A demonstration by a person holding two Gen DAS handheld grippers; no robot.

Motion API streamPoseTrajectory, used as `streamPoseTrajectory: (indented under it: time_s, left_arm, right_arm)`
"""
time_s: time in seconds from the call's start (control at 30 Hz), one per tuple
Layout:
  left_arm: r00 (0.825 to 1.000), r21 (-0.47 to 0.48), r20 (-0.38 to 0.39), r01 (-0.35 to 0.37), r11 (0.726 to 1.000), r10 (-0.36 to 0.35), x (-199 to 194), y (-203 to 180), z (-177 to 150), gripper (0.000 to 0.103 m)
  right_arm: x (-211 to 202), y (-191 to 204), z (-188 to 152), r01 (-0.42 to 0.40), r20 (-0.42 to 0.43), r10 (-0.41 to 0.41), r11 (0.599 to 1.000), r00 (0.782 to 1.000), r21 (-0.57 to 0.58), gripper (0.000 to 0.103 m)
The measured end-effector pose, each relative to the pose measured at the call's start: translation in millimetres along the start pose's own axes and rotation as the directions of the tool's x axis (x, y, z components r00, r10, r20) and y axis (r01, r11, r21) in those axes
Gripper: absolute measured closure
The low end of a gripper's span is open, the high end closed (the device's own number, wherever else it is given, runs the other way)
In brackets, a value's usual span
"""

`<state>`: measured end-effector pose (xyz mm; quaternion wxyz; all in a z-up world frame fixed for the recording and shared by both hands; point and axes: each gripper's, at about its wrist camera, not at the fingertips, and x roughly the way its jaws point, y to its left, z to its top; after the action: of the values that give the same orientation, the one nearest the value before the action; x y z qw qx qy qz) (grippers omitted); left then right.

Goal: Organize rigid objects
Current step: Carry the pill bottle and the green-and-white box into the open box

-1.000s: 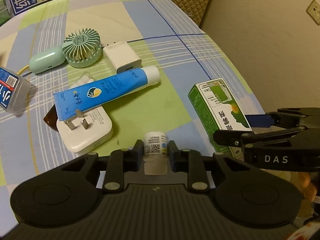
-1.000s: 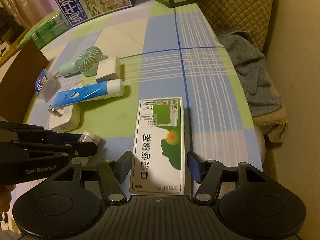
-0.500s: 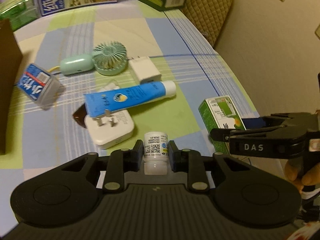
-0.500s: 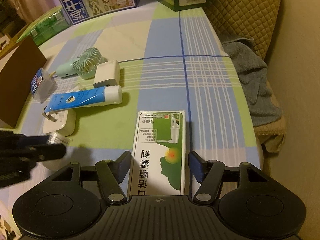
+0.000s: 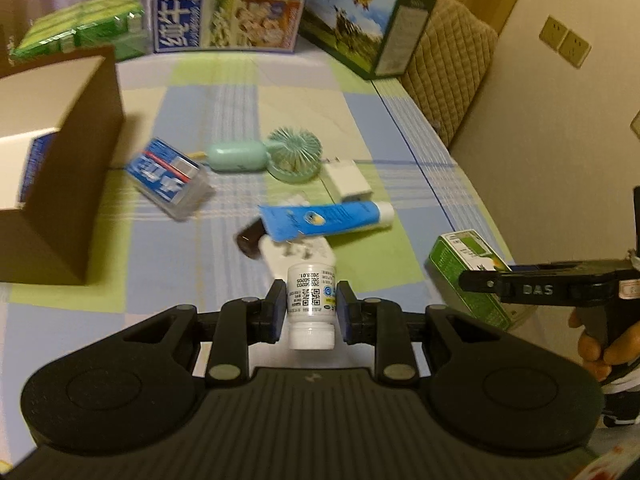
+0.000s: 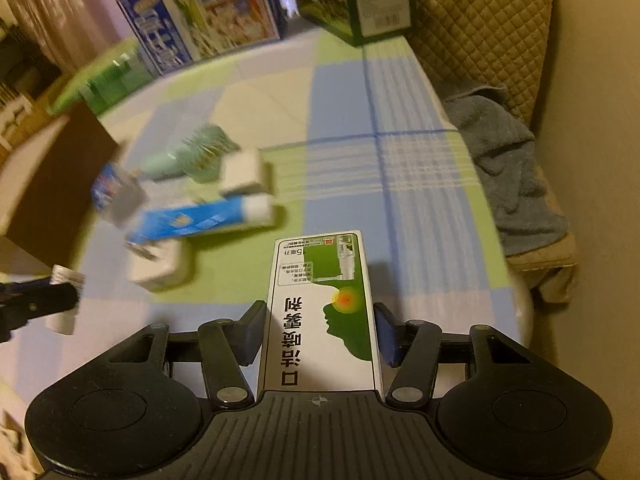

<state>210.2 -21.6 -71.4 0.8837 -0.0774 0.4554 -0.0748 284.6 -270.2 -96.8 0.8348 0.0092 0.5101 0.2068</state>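
The left gripper (image 5: pixel 311 312) pinches the white bottle (image 5: pixel 311 304); the brown box (image 5: pixel 60 168) near the table's left edge lies ahead-left, nearer this hand than the right gripper (image 6: pixel 320 334), whose jaws have just closed onto the green carton (image 6: pixel 324 312).

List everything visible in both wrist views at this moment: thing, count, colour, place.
small bottle: 1, white, in left claw
spray box: 1, green-white, between right claw's fingers
toothpaste tube: 1, blue, table centre
chargers: 2, white, by the tube
handheld fan: 1, mint, behind tube
clear case: 1, blue label, near carton
open carton: 1, brown, left
large boxes: 2, blue and green, far edge
towel: 1, grey-blue, right
left claw: shut
right claw: closing on box
hand: 1, right edge
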Motion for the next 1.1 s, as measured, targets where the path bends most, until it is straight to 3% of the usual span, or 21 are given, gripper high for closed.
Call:
streamPoseTrajectory:
  time_s: [0.27, 0.5, 0.63, 0.87, 1.1]
  left_arm:
    - [0.997, -0.018, 0.073, 0.001, 1.0, 0.0, -51.8, 56.3, 12.4, 0.081]
    - [0.99, -0.047, 0.137, -0.035, 0.998, 0.041, -97.4, 125.7, 24.6, 0.081]
    - [0.984, -0.062, 0.166, -0.062, 0.996, 0.072, -114.4, 166.3, 31.5, 0.081]
    - [0.974, -0.076, 0.19, -0.109, 0.991, 0.122, -131.3, 232.1, 45.6, 0.081]
    - [0.974, -0.088, 0.164, -0.146, 0.985, 0.159, -123.5, 287.8, 63.7, 0.081]
  right_arm:
    - [-26.7, 85.4, 11.4, -0.156, 0.051, 0.156, 0.988, 0.986, -0.001, 0.051]
    - [-37.6, 188.5, 27.8, -0.259, 0.116, 0.272, 0.959, 0.955, -0.116, 0.051]
    - [-28.9, 242.3, 37.4, -0.334, 0.109, 0.348, 0.933, 0.931, -0.133, 0.051]
    - [-7.8, 322.3, 52.5, -0.362, 0.124, 0.391, 0.91, 0.912, -0.2, 0.051]
    - [33.6, 382.4, 71.5, -0.352, 0.107, 0.38, 0.911, 0.919, -0.213, 0.051]
